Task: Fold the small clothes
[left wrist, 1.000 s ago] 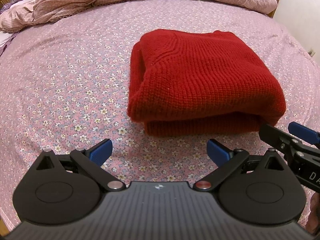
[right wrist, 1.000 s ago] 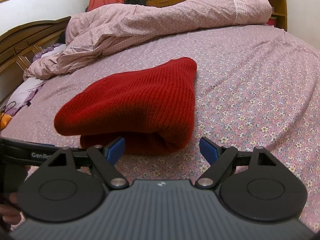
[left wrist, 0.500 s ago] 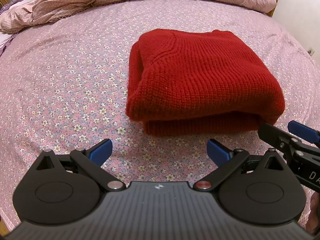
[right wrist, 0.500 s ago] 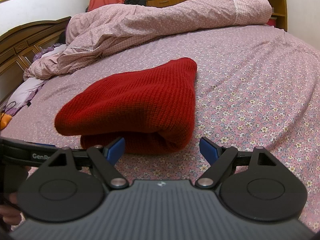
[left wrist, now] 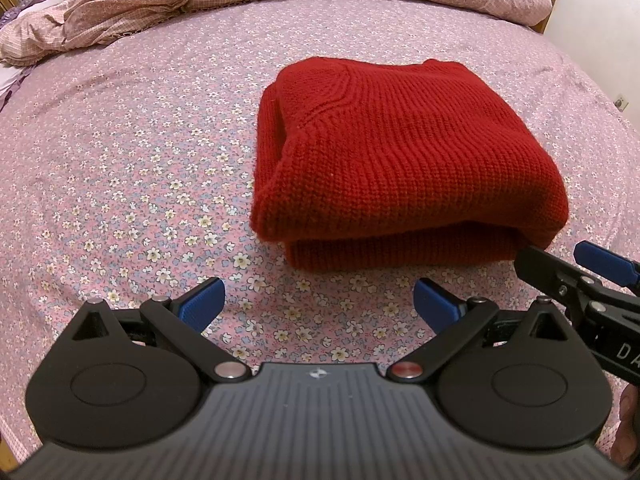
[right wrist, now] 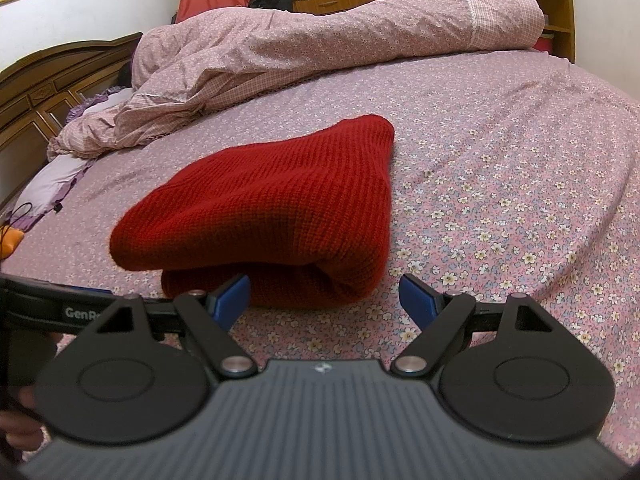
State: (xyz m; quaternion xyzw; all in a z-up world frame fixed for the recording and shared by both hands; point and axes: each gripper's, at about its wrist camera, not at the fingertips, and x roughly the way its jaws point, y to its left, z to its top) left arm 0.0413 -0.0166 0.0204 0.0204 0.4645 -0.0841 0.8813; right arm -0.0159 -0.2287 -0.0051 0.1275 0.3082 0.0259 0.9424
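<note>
Blue-padded fingers (left wrist: 202,302) of the left gripper (left wrist: 318,300) stood spread wide with nothing between them, only flowered sheet showing in the gap. Both fingers of the right gripper (right wrist: 324,298) were likewise spread wide and held nothing; its left pad (right wrist: 234,294) sat just in front of the garment's lower layer, and whether it touched the knit could not be told.

One folded red knitted sweater (left wrist: 404,160) lay on the pink floral bedsheet (left wrist: 120,168), ahead of the left gripper's fingers and shifted toward its right finger, apart from both pads. From the right wrist view the same sweater (right wrist: 272,208) lay straight ahead of the fingers, its folded edge nearest them, two layers visible, the upper one overhanging the lower.

Beyond the sweater, one crumpled pink floral duvet (right wrist: 320,40) stretched across the far side of the bed. One wooden headboard (right wrist: 48,80) stood far off to the left of the right gripper's fingers. Two grippers were in view altogether: the right one's fingertip (left wrist: 604,262) showed at the right edge of the left wrist view, beside the sweater's near corner.
</note>
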